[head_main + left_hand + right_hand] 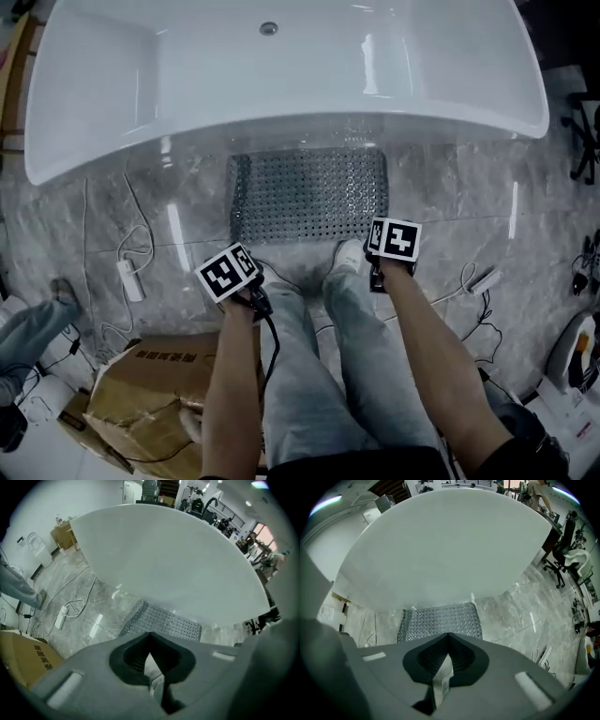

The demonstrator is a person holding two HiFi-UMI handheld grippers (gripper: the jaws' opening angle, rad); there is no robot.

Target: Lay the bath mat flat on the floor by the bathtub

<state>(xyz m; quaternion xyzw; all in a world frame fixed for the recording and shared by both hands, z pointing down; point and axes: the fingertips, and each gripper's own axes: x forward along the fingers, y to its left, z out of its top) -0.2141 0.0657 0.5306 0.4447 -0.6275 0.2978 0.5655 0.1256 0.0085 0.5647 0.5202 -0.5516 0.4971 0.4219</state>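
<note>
The grey perforated bath mat [309,194] [164,623] [440,620] lies spread flat on the marble floor, its far edge against the white bathtub [281,75] [164,564] [440,550]. Both grippers hang above the floor on the near side of the mat and point steeply down. In the head view my left gripper [230,274] is near the mat's near left corner and my right gripper [392,242] is just off its near right corner. In the gripper views the jaws of the left gripper [150,634] and the right gripper [449,635] meet, with nothing between them.
The person's jeans legs [309,366] and a pale shoe [347,255] stand just short of the mat. A torn cardboard box [155,394] lies near left. Power strips with cables [129,279] [483,279] flank the mat. Another person's leg [28,328] is at far left.
</note>
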